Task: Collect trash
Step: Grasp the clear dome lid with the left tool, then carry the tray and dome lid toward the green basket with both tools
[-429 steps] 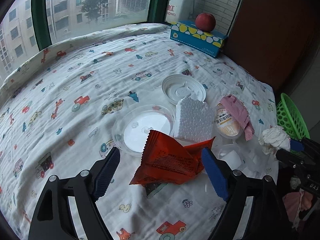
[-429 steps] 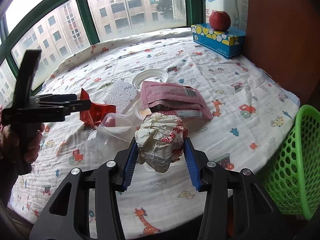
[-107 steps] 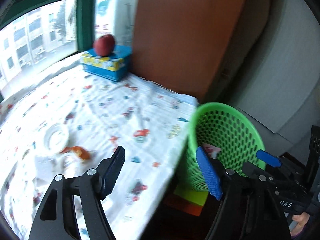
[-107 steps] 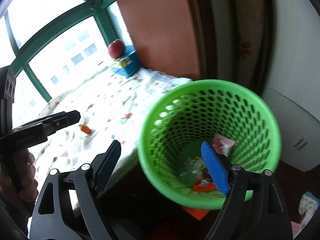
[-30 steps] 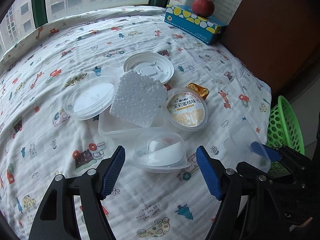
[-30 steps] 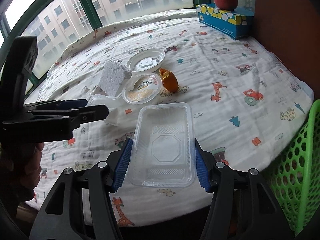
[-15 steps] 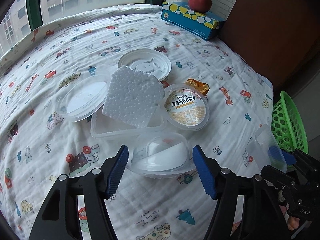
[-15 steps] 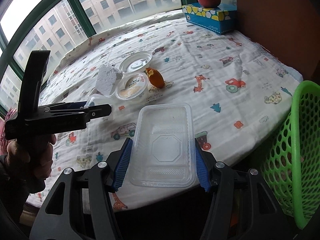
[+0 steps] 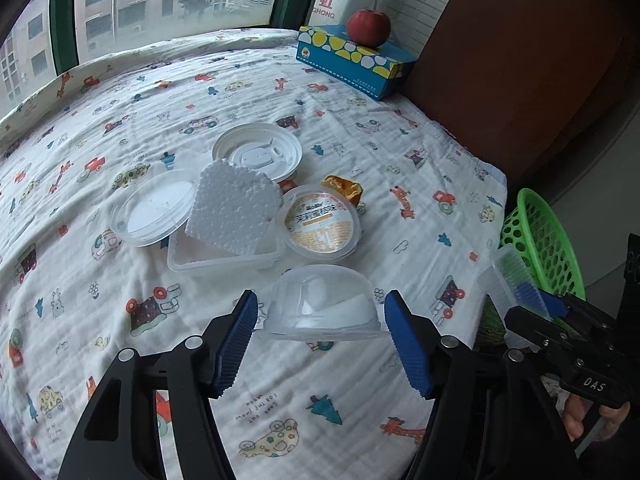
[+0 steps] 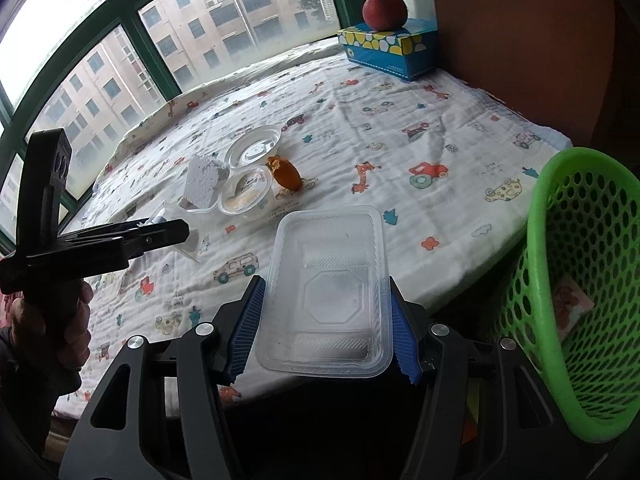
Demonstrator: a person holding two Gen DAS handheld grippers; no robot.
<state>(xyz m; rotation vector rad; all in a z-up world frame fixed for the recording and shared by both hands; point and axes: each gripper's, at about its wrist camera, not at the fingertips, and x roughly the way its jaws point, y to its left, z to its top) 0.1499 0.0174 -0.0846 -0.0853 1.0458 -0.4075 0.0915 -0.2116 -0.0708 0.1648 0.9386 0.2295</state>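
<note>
Left gripper [image 9: 322, 342] is spread wide with a clear plastic dome-shaped container [image 9: 320, 304] sitting right between the blue pads, upside down on the cartoon-print white blanket [image 9: 200, 92]. There's a gap on both sides, so neither pad is touching it. A white piece shows inside the dome.

Just past the dome, toward 12 o'clock in the left wrist view, is the rest of the pile: a clear rectangular plastic tray [image 9: 222, 254] with a white styrofoam chunk [image 9: 234, 210] leaning in it, a round sealed cup with a printed yellow lid [image 9: 322, 222] at about 1 o'clock, a round clear lid [image 9: 150, 210] at 11, a white round lid [image 9: 258, 152] further back, and a crumpled orange wrapper [image 9: 344, 188] beside the cup.

Right gripper [image 10: 322, 324] is clamped on a clear empty rectangular plastic container [image 10: 326, 292], pads pressed against its two long sides, held off the blanket's edge. The green mesh plastic basket [image 10: 588, 280] is at 3 o'clock from it, close by, with some trash visible through its holes.

Way back: red apple [image 10: 385, 5] on a blue tissue box [image 10: 390, 50].
</note>
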